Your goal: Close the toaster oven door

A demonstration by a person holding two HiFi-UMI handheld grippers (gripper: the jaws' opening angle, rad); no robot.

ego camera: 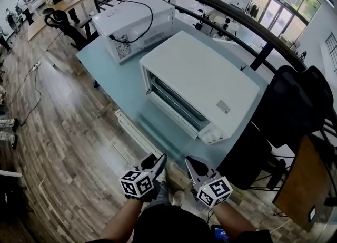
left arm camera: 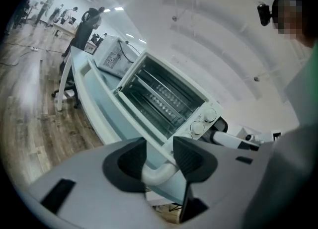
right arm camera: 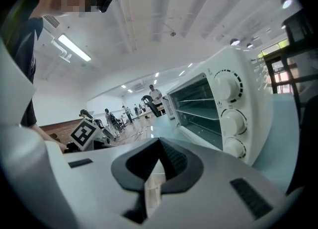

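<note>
Toaster oven: the white toaster oven (ego camera: 210, 78) stood on the pale blue table (ego camera: 105, 73), set at an angle, with its open front facing the table's near edge.
Door: the glass door (ego camera: 154, 123) hung open, hinged along the bottom of the oven's mouth. It reached out past the near edge of the table, not yet shut.
Handle: the white handle (left arm camera: 159, 173) ran along the door's free edge, and its curved end sat between the left jaws.
Left gripper: the left gripper (ego camera: 156, 162) was held just off the near edge of the table. Its jaws were partly closed and clamped on that end of the handle, with a dark pad on either side of it.
Right gripper: the right gripper (ego camera: 191, 163) was held just beside the left one, also off the near edge and apart from the oven. Its jaws were together at the tips with nothing between them.
Marker cubes: one marker cube (ego camera: 138, 184) sat on the back of each gripper.
Inside the oven: wire racks (left arm camera: 159, 99) showed through the open mouth.
Knobs: three knobs (right arm camera: 228, 121) were stacked on the oven's front panel, at its right end.
Second appliance: another white appliance (ego camera: 134, 26) sat near the table's far left corner, with a black cable (ego camera: 149, 20) looped over its top.
Surroundings: there was wooden floor (ego camera: 63, 131) to the left of the table and a black chair (ego camera: 295, 105) beyond its right edge.
</note>
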